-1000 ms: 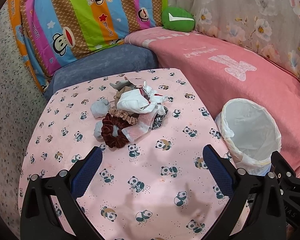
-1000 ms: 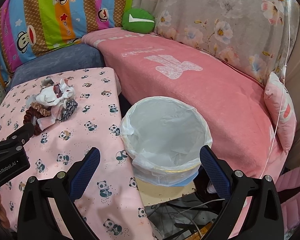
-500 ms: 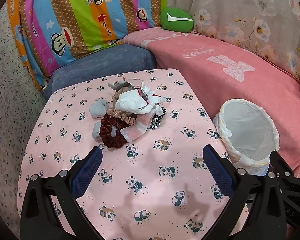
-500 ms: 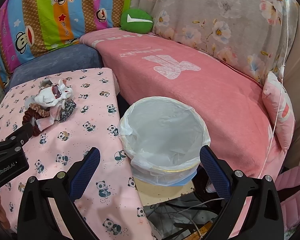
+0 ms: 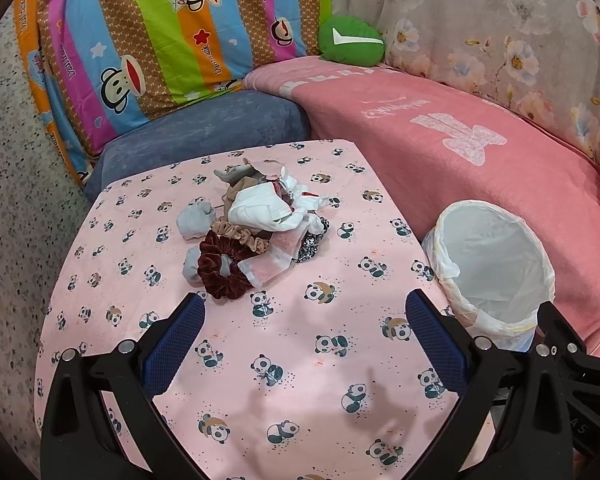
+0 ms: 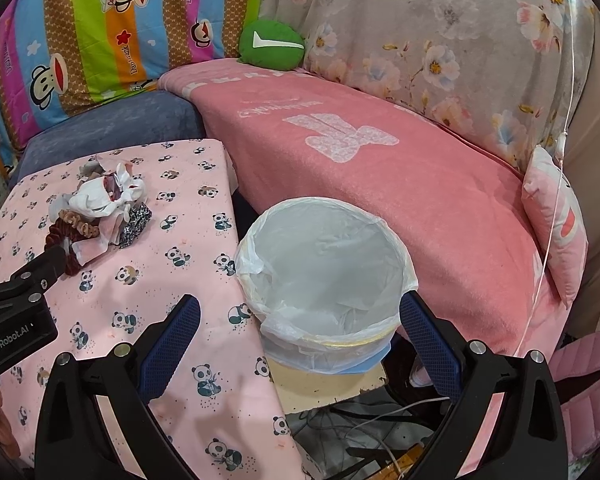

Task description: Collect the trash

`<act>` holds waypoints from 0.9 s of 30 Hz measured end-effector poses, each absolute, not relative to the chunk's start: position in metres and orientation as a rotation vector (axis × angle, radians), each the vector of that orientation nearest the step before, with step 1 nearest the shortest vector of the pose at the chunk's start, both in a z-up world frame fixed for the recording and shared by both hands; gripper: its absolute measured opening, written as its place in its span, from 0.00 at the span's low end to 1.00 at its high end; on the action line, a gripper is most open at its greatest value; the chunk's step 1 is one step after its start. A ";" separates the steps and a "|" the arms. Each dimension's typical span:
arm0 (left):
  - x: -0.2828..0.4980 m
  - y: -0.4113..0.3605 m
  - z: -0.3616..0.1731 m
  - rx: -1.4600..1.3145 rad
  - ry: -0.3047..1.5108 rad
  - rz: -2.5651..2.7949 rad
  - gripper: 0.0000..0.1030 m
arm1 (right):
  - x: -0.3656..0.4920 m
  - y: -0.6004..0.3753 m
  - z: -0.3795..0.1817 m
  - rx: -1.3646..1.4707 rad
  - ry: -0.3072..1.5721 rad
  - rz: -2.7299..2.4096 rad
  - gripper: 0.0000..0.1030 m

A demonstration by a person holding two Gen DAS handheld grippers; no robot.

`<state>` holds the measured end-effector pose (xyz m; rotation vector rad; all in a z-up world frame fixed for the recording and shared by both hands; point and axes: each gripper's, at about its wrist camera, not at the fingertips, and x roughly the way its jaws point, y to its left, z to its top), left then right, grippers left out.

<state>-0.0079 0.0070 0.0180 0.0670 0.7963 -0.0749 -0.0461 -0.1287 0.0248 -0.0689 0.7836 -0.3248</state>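
Observation:
A heap of trash [image 5: 256, 224] lies on the table with the pink panda cloth [image 5: 300, 340]: crumpled white paper [image 5: 260, 208], a dark red scrunchie [image 5: 220, 268], a tan scrunchie and grey scraps. The same heap [image 6: 100, 208] shows at the left in the right wrist view. A bin lined with a white bag [image 5: 496, 264] stands off the table's right edge, its bag [image 6: 324, 264] holding nothing. My left gripper [image 5: 306, 320] hovers open above the cloth, short of the heap. Open too, my right gripper [image 6: 300, 320] frames the bin's near rim.
A sofa wraps the back and right, with a pink blanket [image 6: 380, 168], a blue cushion [image 5: 204, 128], a striped cartoon cover [image 5: 148, 32] and a green plush [image 5: 352, 40]. Cables and a wooden board [image 6: 324, 384] lie under the bin. The left tool's body [image 6: 16, 308] crosses the right view.
Both grippers have drawn back slightly, so the heap and the bin sit a little farther off. Nothing on the table has moved and both jaws stay open.

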 end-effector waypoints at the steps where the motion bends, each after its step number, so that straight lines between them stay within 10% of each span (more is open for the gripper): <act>1: -0.008 0.006 0.018 0.069 0.796 -0.075 0.93 | -0.046 -0.129 0.025 -0.067 0.784 -0.324 0.95; 27: -0.009 0.003 0.020 0.074 0.783 -0.097 0.93 | -0.047 -0.126 0.026 -0.065 0.771 -0.348 0.95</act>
